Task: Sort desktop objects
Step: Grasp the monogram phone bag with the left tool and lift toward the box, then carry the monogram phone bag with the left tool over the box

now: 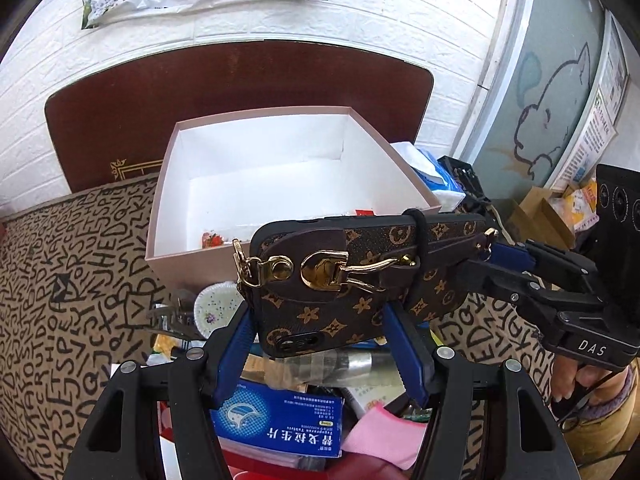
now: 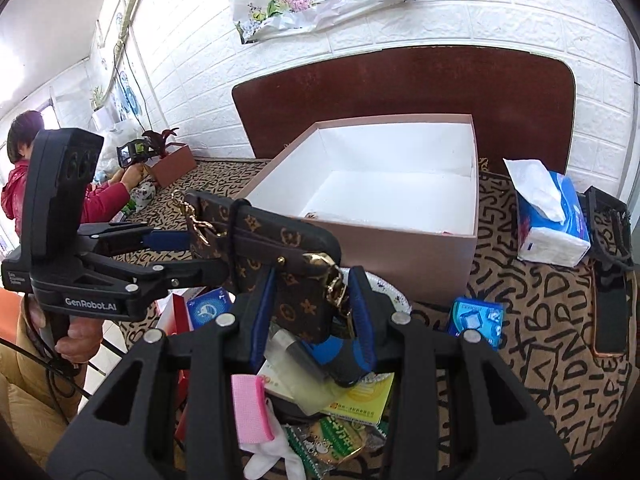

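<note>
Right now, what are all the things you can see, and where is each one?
phone case: one, brown with gold pattern and clasps, held up in front of the box
box: one, pink outside, white inside, on the lettered cloth
tissue pack: one, blue and white, right of the box
paper plate: one, white, below the case
medicine box: one, blue, in the clutter pile
left gripper: one, black and blue, shut on one end of the case
right gripper: one, black and blue, shut on the other end
</note>
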